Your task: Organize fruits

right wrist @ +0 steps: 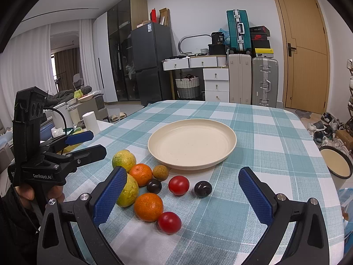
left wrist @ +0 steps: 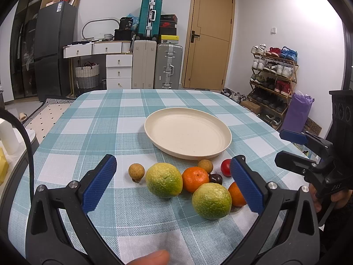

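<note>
We had both grippers hovering at the near edge of the desk (left wrist: 92, 114), and nothing was between the pads of either. The left gripper (left wrist: 174, 183) stood with its jaws wide apart, the right gripper (right wrist: 182, 193) just the same.

The fruits sat in a loose cluster right ahead, just short of the cream plate (left wrist: 187, 135), which lay bare a little farther off. From the left gripper, the near green citrus (left wrist: 163, 180) sat dead centre between the fingers and just beyond them, with a second green one (left wrist: 211, 200) nearer and to the right. A small brown longan (left wrist: 136, 171) lay apart on the left. Those were round things with no long axis to line up on.

From the right gripper, the near orange (right wrist: 148, 206) and a red tomato (right wrist: 169, 222) lay closest, toward its left finger; another tomato (right wrist: 178, 185) and a dark plum (right wrist: 203, 189) sat centred a bit farther out. We judged the left gripper better placed for the green citrus, the right for the small red and dark fruits.

The desk wore a teal-and-white checked cloth. Beyond it were suitcases (left wrist: 168, 66), a dark fridge (left wrist: 55, 48), a wooden door (left wrist: 209, 37) and a shoe rack (left wrist: 273, 77) at the right.
</note>
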Tool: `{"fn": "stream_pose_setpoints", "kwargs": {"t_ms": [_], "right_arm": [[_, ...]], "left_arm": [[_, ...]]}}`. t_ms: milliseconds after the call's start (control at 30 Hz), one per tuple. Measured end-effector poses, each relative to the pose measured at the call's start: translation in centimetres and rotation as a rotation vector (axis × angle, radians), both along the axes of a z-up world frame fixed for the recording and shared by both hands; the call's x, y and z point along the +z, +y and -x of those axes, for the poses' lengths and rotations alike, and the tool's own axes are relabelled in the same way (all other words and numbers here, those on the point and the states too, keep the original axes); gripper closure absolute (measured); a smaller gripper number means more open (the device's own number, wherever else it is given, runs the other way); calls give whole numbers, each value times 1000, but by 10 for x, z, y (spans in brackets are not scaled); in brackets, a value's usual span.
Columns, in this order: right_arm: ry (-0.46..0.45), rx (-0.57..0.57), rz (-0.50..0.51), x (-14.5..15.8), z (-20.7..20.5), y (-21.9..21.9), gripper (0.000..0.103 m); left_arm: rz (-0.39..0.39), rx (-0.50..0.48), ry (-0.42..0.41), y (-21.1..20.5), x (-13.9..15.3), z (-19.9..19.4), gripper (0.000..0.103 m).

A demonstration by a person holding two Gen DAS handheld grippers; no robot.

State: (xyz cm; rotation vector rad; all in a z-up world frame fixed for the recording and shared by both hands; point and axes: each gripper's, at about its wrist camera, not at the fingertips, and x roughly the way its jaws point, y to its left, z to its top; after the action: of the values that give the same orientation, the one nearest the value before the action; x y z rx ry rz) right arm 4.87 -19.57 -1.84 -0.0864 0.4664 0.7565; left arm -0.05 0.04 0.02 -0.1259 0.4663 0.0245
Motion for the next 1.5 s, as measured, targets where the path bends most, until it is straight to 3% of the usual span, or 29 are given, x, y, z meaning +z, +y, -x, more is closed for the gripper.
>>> {"fn": "stream_pose_setpoints", "kwargs": {"t_ms": [1500], "right_arm": [[-9,0,7,1,3,5,0]], "left_arm": [[-7,1,1,-1,0,0,0]]}}
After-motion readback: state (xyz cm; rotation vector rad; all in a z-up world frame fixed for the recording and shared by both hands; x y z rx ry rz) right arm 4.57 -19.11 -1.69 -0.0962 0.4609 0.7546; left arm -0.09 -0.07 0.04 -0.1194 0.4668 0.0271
